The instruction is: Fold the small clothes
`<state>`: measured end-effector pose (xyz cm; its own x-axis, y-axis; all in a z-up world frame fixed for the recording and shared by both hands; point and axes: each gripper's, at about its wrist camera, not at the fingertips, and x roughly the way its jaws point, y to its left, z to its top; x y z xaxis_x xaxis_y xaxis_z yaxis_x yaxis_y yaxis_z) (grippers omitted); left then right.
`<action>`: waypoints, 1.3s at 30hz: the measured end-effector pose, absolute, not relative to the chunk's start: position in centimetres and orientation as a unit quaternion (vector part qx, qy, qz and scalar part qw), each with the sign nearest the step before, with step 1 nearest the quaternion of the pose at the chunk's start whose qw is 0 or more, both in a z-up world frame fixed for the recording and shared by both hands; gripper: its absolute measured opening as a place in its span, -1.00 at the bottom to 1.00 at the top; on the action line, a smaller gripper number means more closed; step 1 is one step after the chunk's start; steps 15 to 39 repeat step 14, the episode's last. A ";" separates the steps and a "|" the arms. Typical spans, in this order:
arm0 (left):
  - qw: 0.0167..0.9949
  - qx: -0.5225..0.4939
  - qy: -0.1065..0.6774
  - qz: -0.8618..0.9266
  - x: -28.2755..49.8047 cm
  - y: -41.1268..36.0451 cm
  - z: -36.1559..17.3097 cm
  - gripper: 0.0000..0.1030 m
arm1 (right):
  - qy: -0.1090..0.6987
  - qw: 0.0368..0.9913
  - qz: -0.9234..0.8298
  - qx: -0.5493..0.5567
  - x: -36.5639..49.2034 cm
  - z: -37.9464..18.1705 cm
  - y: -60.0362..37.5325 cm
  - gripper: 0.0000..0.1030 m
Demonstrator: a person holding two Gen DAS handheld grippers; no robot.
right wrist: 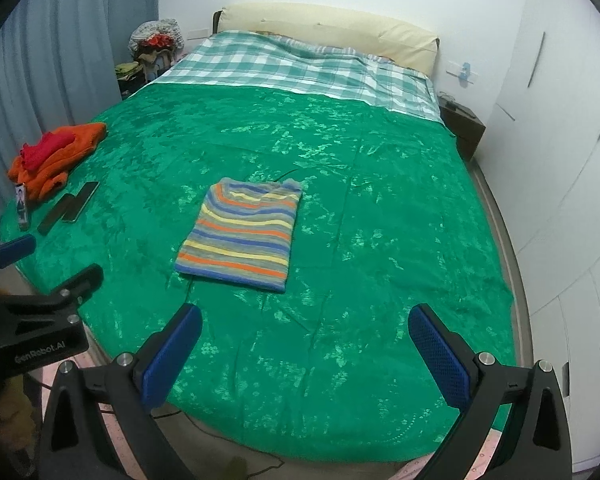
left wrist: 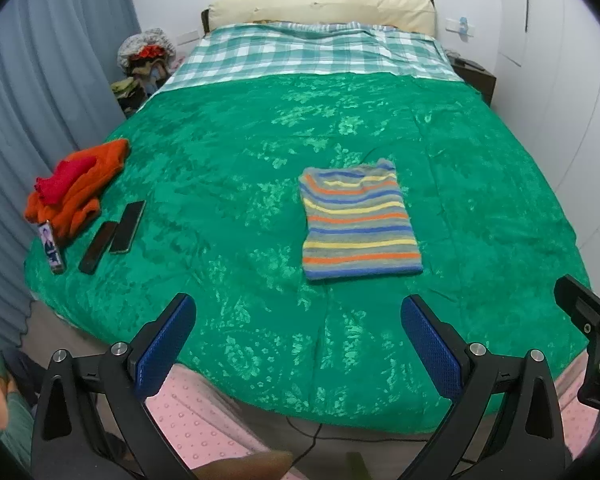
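A striped small garment [left wrist: 358, 222] lies folded into a flat rectangle on the green bedspread [left wrist: 240, 184]; it also shows in the right wrist view [right wrist: 242, 234]. A pile of orange and red clothes [left wrist: 76, 186] lies at the bed's left edge, also seen in the right wrist view [right wrist: 54, 150]. My left gripper [left wrist: 298, 320] is open and empty, held over the bed's near edge, well short of the striped garment. My right gripper [right wrist: 304, 332] is open and empty, likewise back from the garment.
Two dark phones [left wrist: 114, 234] and a small upright card [left wrist: 51, 249] lie near the orange pile. A checked sheet [left wrist: 312, 50] and cream pillow [left wrist: 320, 4] are at the bed's head. Curtains [left wrist: 40, 92] hang left, white wardrobe [right wrist: 560, 160] right. A pink mat [left wrist: 196, 428] covers the floor.
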<state>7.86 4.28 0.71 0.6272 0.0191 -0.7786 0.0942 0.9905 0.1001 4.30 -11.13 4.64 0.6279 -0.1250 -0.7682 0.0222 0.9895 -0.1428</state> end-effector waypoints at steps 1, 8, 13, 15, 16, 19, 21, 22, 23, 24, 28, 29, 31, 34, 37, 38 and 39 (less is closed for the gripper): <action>0.899 0.066 0.432 -0.023 7.9 4.2 0.7 0.99 | 0.429 0.900 -0.041 -0.059 4.3 4.6 -11.2 0.98; 0.901 0.069 0.426 -0.039 7.7 3.6 1.0 0.99 | 0.431 0.899 -0.044 -0.062 4.3 4.5 -11.6 0.98; 0.909 0.062 0.410 -0.046 7.2 3.6 1.7 0.99 | 0.432 0.899 -0.044 -0.061 4.3 4.5 -11.7 0.98; 0.911 0.068 0.404 -0.042 7.1 3.5 1.8 0.99 | 0.432 0.899 -0.044 -0.061 4.3 4.5 -11.7 0.98; 0.911 0.068 0.404 -0.042 7.1 3.5 1.8 0.99 | 0.432 0.899 -0.044 -0.061 4.3 4.5 -11.7 0.98; 0.911 0.068 0.404 -0.042 7.1 3.5 1.8 0.99 | 0.432 0.899 -0.044 -0.061 4.3 4.5 -11.7 0.98; 0.911 0.068 0.404 -0.042 7.1 3.5 1.8 0.99 | 0.432 0.899 -0.044 -0.061 4.3 4.5 -11.7 0.98; 0.911 0.068 0.404 -0.042 7.1 3.5 1.8 0.99 | 0.432 0.899 -0.044 -0.061 4.3 4.5 -11.7 0.98; 0.911 0.068 0.404 -0.042 7.1 3.5 1.8 0.99 | 0.432 0.899 -0.044 -0.061 4.3 4.5 -11.7 0.98; 0.911 0.068 0.404 -0.042 7.1 3.5 1.8 0.99 | 0.432 0.899 -0.044 -0.061 4.3 4.5 -11.7 0.98; 0.911 0.068 0.404 -0.042 7.1 3.5 1.8 0.99 | 0.432 0.899 -0.044 -0.061 4.3 4.5 -11.7 0.98; 0.911 0.068 0.404 -0.042 7.1 3.5 1.8 0.99 | 0.432 0.899 -0.044 -0.061 4.3 4.5 -11.7 0.98; 0.911 0.068 0.404 -0.042 7.1 3.5 1.8 0.99 | 0.432 0.899 -0.044 -0.061 4.3 4.5 -11.7 0.98; 0.911 0.068 0.404 -0.042 7.1 3.5 1.8 0.99 | 0.432 0.899 -0.044 -0.061 4.3 4.5 -11.7 0.98; 0.911 0.068 0.404 -0.042 7.1 3.5 1.8 0.99 | 0.432 0.899 -0.044 -0.061 4.3 4.5 -11.7 0.98; 0.911 0.068 0.404 -0.042 7.1 3.5 1.8 0.99 | 0.432 0.899 -0.044 -0.061 4.3 4.5 -11.7 0.98; 0.911 0.068 0.404 -0.042 7.1 3.5 1.8 0.99 | 0.432 0.899 -0.044 -0.061 4.3 4.5 -11.7 0.98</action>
